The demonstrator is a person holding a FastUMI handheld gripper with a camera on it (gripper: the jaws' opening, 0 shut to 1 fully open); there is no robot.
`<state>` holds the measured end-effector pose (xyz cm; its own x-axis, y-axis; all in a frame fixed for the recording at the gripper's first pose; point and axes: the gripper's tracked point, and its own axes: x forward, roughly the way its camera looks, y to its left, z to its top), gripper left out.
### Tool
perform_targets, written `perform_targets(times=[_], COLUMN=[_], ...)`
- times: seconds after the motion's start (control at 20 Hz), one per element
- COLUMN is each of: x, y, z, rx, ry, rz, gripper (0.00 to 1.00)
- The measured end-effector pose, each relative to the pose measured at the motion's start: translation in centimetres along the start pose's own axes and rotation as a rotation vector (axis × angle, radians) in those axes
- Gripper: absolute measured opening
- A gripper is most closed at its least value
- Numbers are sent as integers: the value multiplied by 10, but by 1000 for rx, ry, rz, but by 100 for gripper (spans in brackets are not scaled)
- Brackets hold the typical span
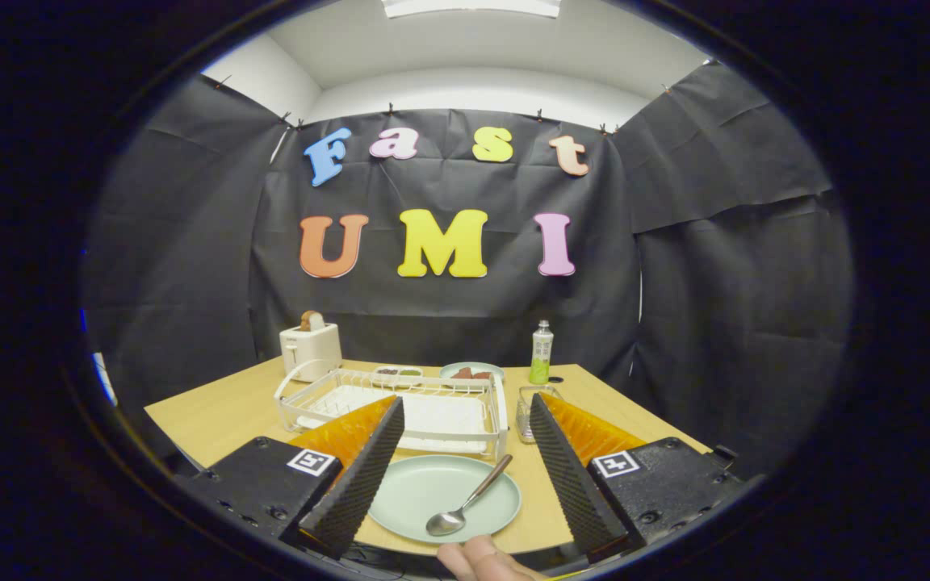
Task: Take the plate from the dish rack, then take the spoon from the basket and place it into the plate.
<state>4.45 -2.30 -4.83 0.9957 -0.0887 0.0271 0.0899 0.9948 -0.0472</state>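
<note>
Spoon (465, 502) lies in the plate (416, 492), bowl nearest the camera, handle resting over the far rim. Plate sits on the wooden table (215, 415) between the fingers, in front of the white dish rack (400, 407). Gripper (457, 468) wide open, holding nothing. Task looks done; only a clean pull-back remains. Toaster (310, 345) and bottle (542, 353) stand against the black cloth wall.

A white toaster (309, 349) stands at the far left corner of the wooden table (215, 415), with a slice of bread poking out of its slot. A green-labelled bottle (541, 353) stands upright near the back edge. Between them lie a small dish (398, 373) and a pale plate of food (471, 371), side by side. A clear glass (526, 413) sits nearer the front.
</note>
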Motion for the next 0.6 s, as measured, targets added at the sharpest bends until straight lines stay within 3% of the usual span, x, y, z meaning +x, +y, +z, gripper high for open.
perform_targets(times=[0.6], x=[-45], y=[-21], z=[19], rx=[26], ry=[-40], rz=[34], gripper=[100])
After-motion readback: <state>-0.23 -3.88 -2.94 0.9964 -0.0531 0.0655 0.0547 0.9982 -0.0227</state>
